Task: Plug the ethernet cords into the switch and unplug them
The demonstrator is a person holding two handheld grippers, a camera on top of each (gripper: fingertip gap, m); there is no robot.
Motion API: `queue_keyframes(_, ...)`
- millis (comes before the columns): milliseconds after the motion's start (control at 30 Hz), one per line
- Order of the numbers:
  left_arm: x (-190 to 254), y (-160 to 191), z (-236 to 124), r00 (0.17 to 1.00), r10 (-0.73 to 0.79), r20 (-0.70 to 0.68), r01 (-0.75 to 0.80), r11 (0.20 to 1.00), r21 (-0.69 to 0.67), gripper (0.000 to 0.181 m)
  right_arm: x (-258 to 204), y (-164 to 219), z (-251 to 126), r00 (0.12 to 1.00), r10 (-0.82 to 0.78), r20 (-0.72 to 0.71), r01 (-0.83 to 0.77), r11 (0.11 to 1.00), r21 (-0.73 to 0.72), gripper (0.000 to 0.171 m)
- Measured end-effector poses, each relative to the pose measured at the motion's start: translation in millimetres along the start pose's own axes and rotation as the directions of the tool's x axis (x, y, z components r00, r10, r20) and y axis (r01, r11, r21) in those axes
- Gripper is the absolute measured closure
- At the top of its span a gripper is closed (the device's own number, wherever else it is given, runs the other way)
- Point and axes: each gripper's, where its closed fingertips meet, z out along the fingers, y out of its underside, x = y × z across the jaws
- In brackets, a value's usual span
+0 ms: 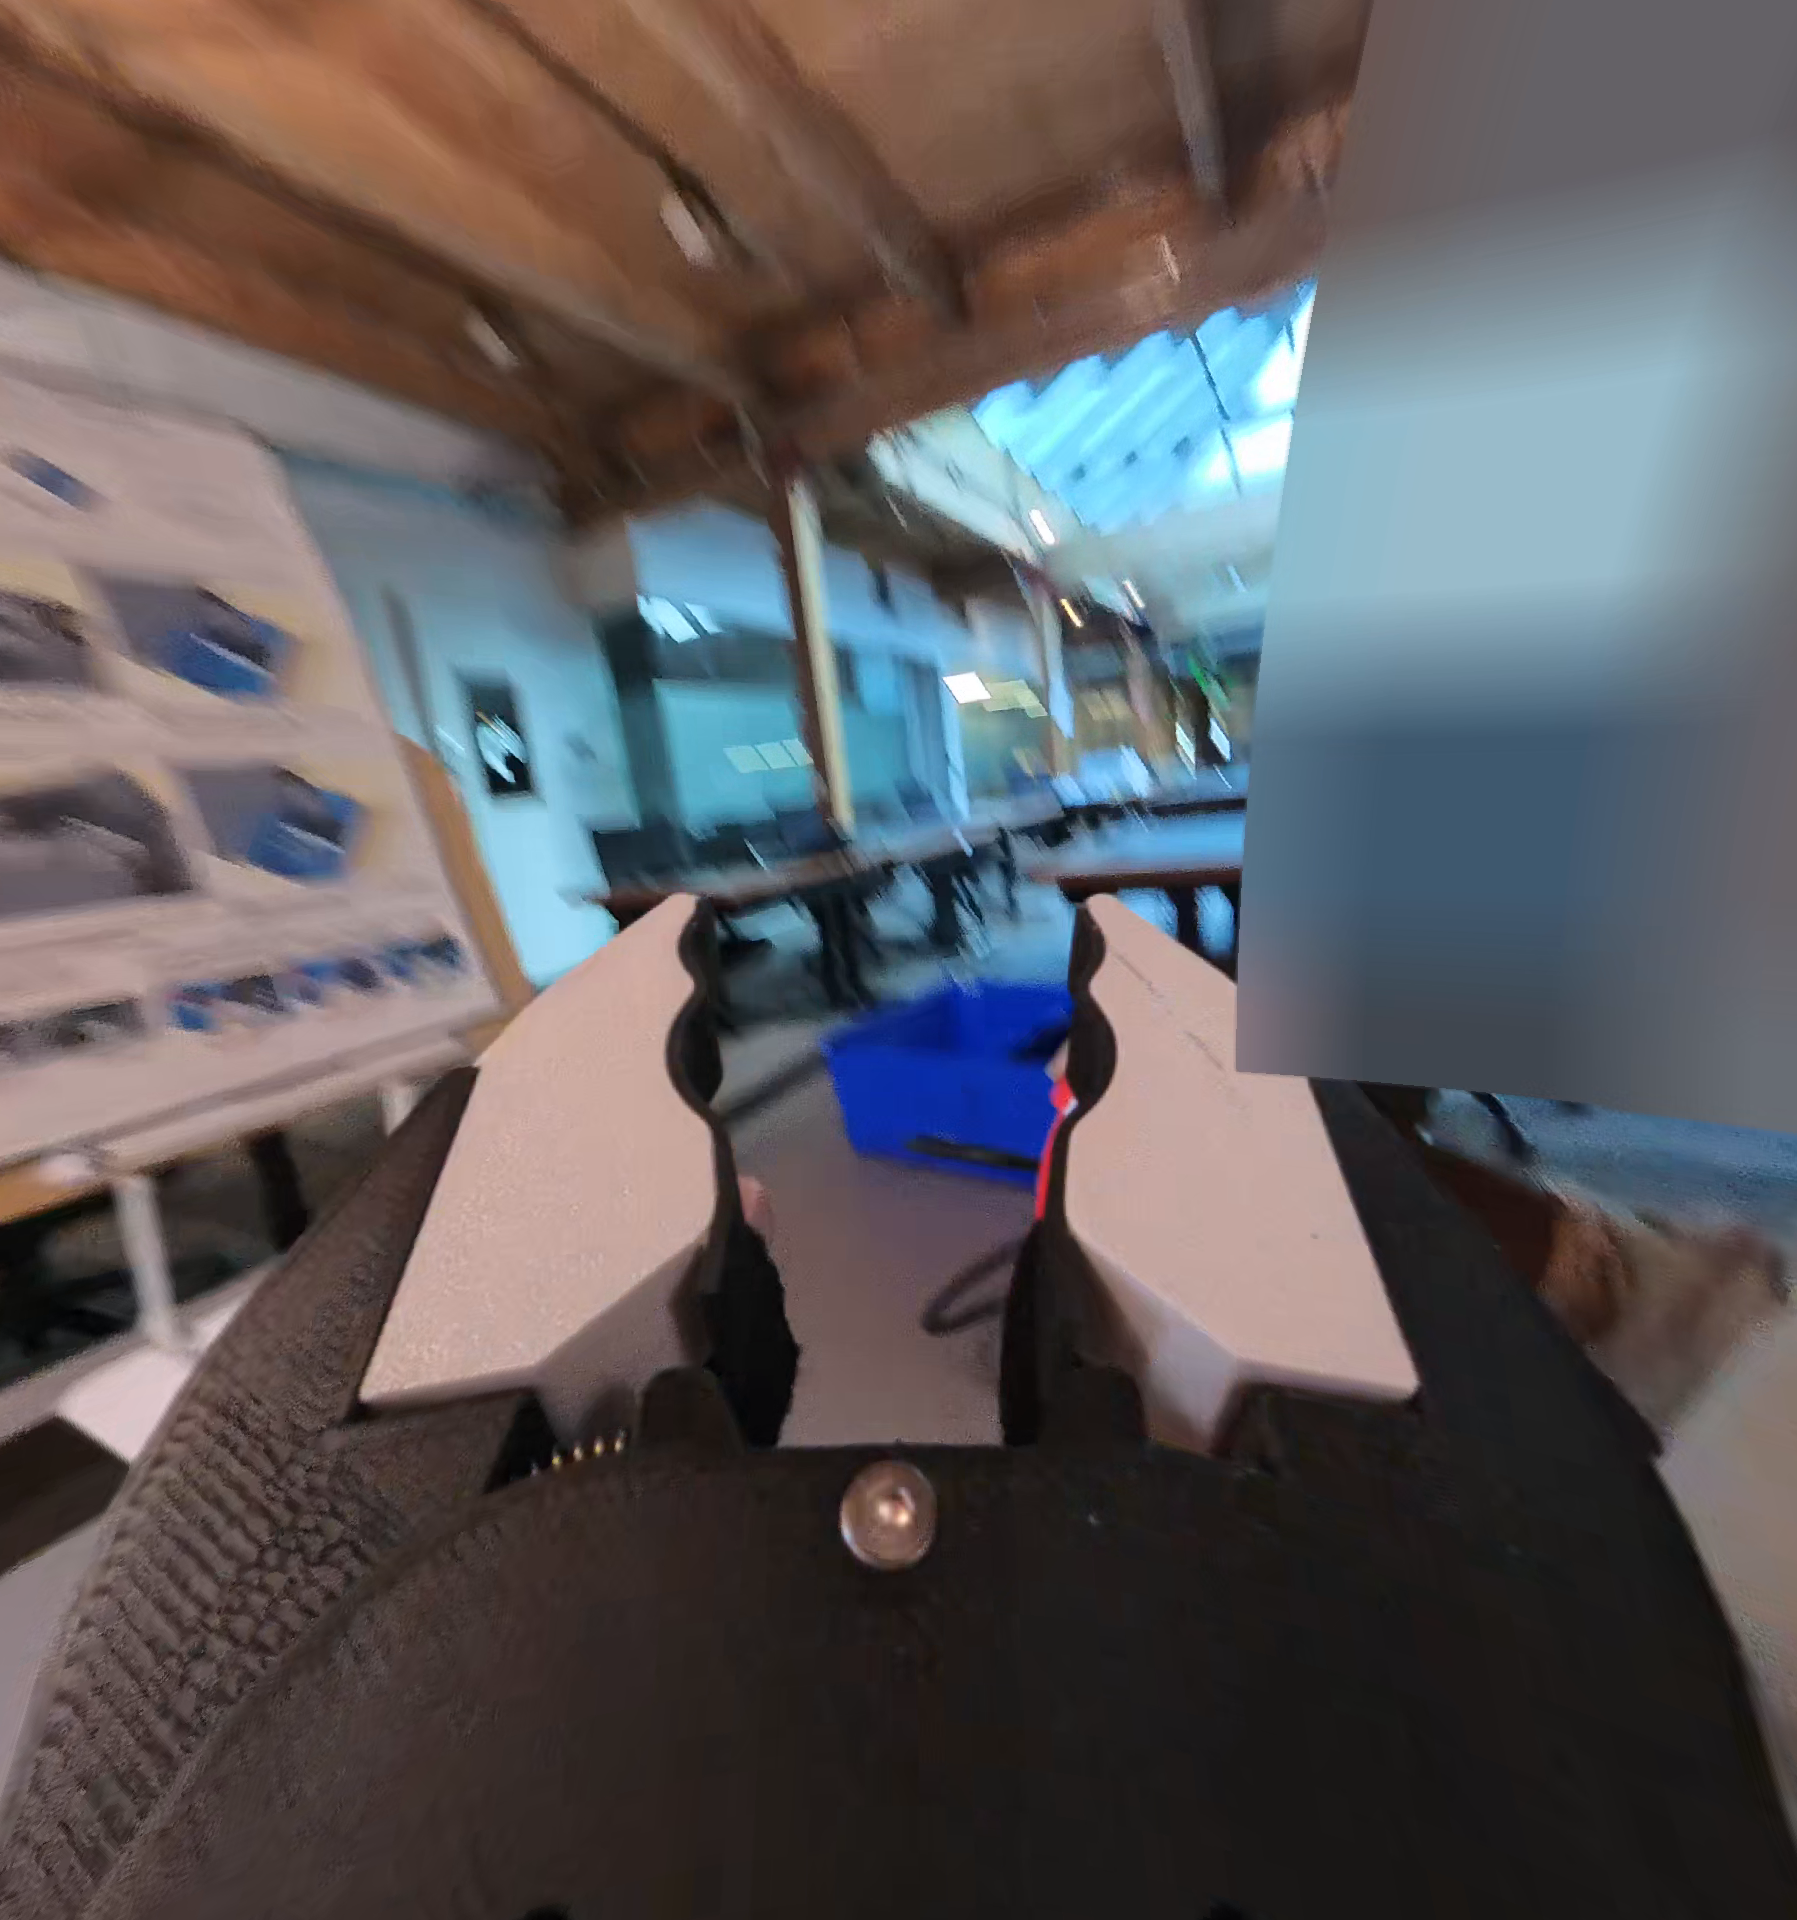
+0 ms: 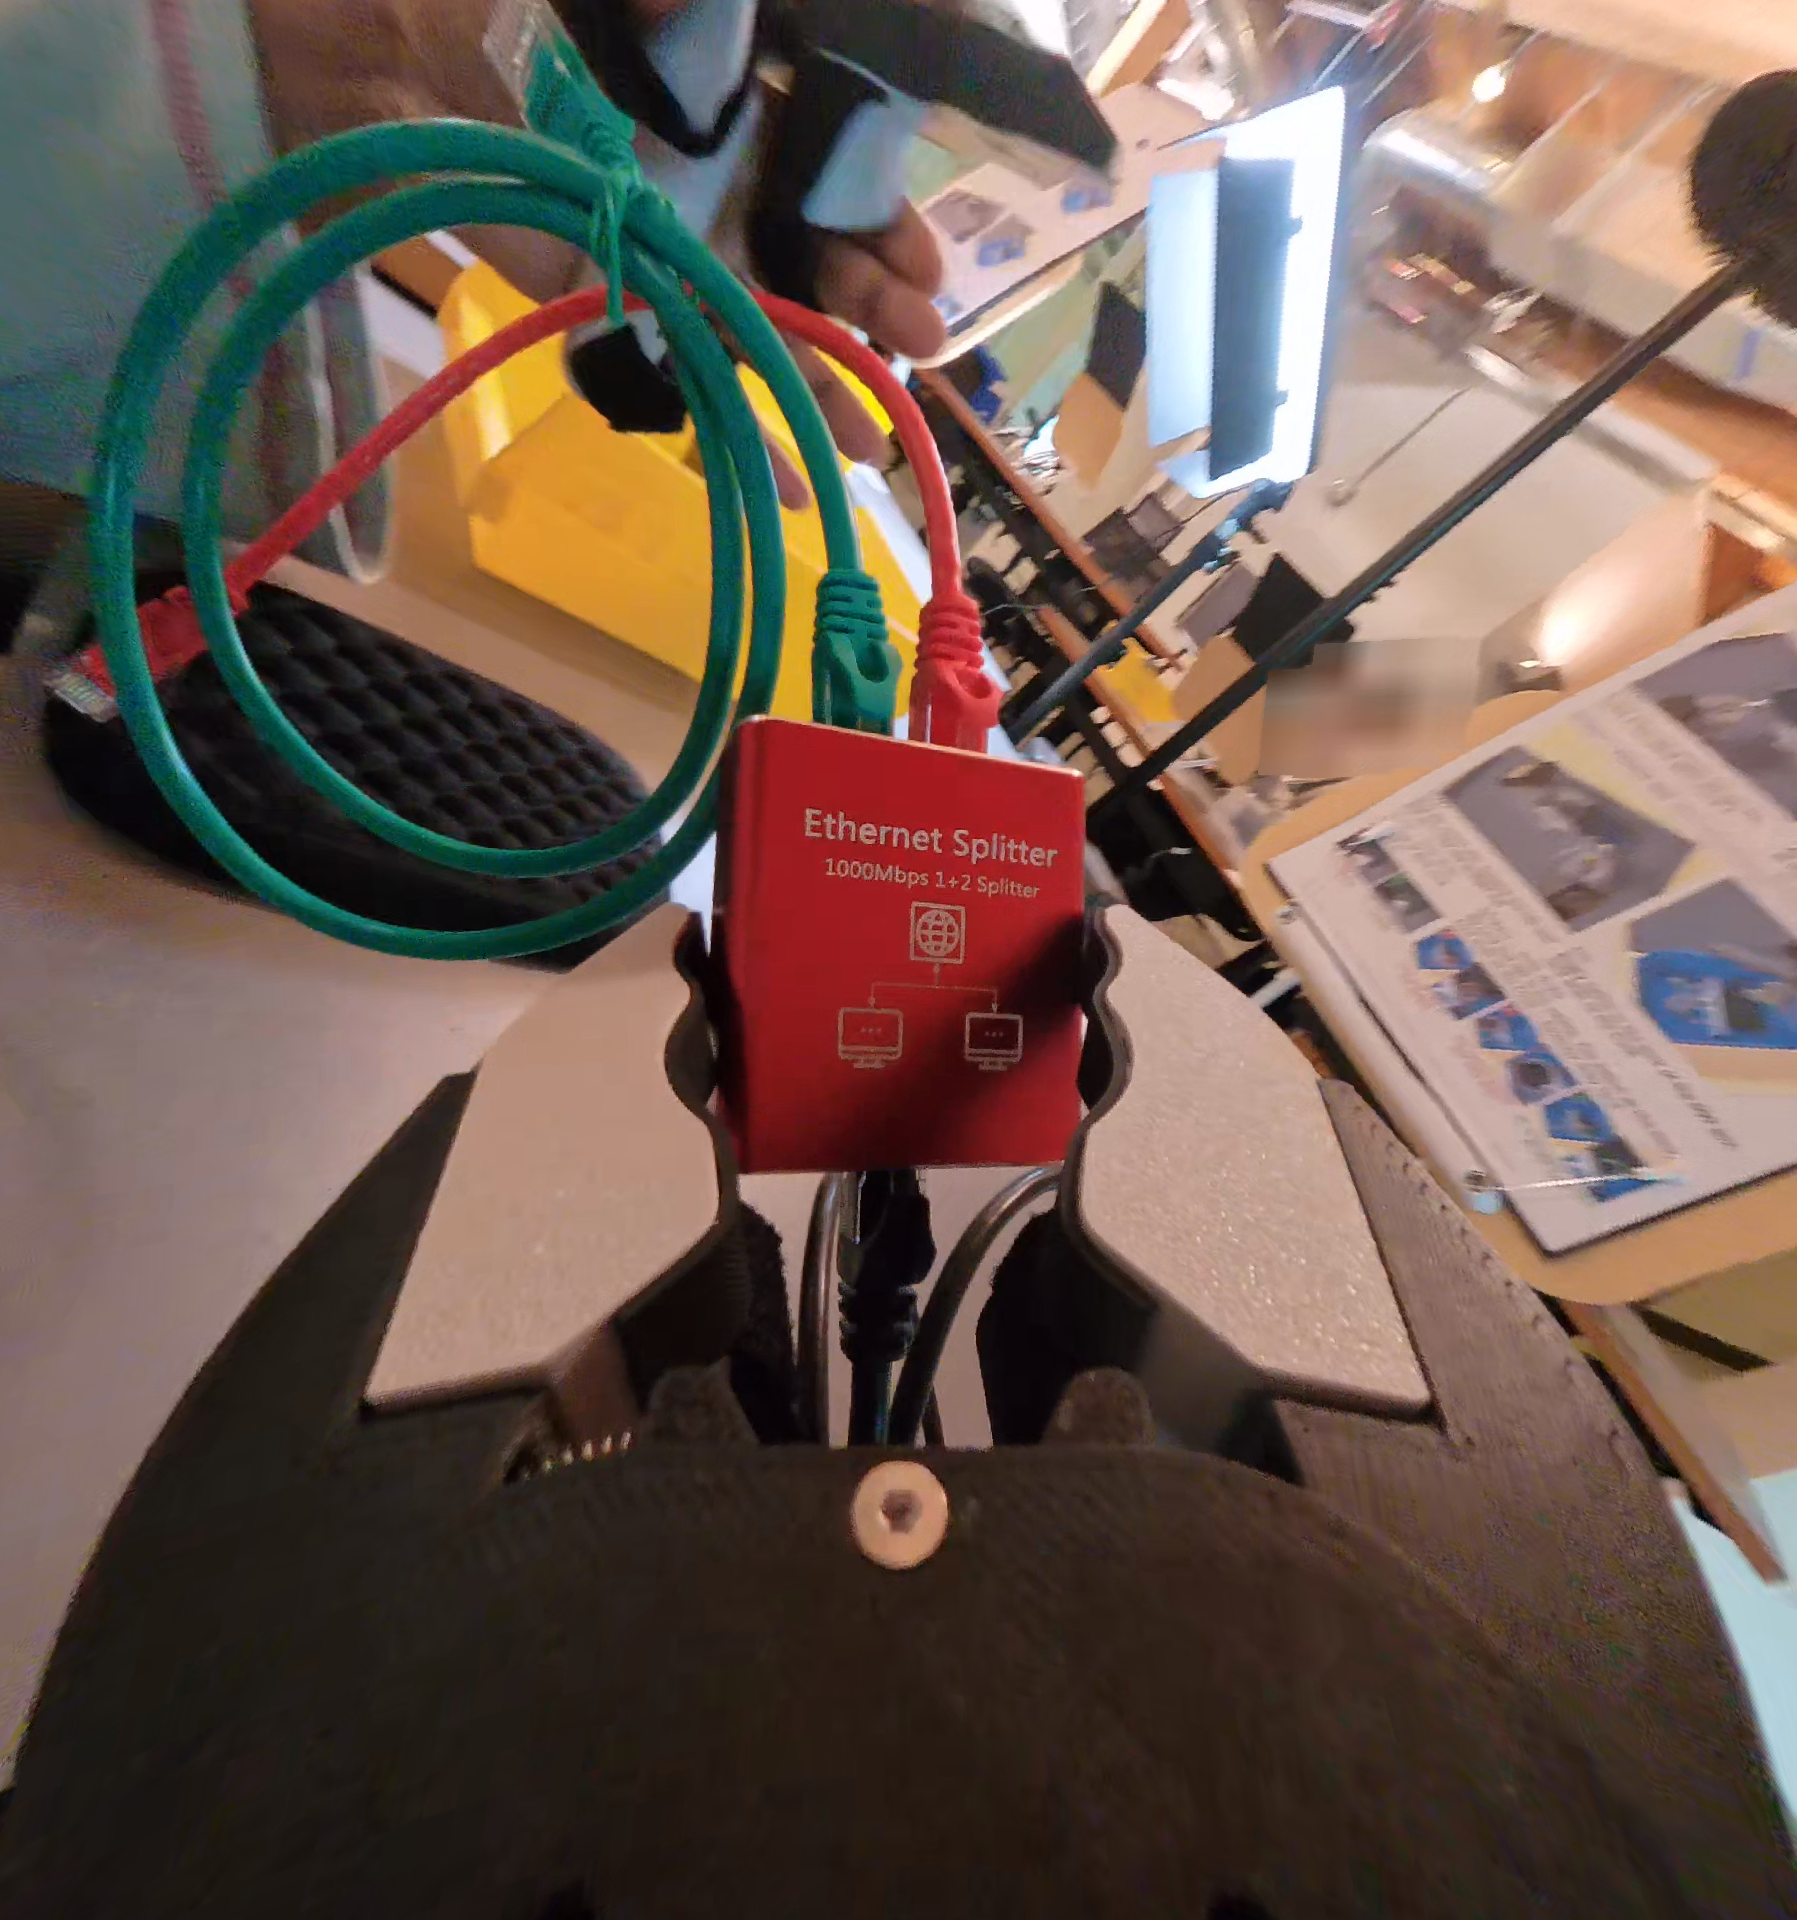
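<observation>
My right gripper (image 2: 899, 997) is shut on a small red switch box (image 2: 899, 935) and holds it in the air. A green ethernet cord (image 2: 426, 551) and a red ethernet cord (image 2: 935, 499) are both plugged into its far end, side by side. The green cord hangs in a tied coil, its free plug (image 2: 525, 47) at the top. The red cord's free plug (image 2: 83, 686) lies at the left. Black cables (image 2: 878, 1299) leave the switch's near end. My left gripper (image 1: 883, 997) is open and empty, lifted and pointing into the room; that view is blurred.
A yellow bin (image 2: 603, 520) and a black round mesh pad (image 2: 385, 727) sit on the grey table. A hand (image 2: 873, 281) holds the other gripper's handle beyond the cords. A board with printed sheets (image 2: 1600, 914) stands at the right. A blue bin (image 1: 946, 1081) sits ahead of my left gripper.
</observation>
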Motion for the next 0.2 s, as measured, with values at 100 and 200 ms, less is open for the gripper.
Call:
queue_keyframes(100, -22, -21, -33, 0.982, -0.016, 0.19, -0.007, 0.993, 0.12, 0.122, 24, -11, -10, 0.994, -0.024, -0.108, 0.027, 0.999, 0.021, 0.101)
queue_keyframes(200, -31, -6, -52, 0.956, -0.048, 0.288, 0.031, 0.998, 0.061, 0.129, 61, -24, -25, 0.968, -0.027, -0.25, 0.04, 0.998, 0.046, 0.102)
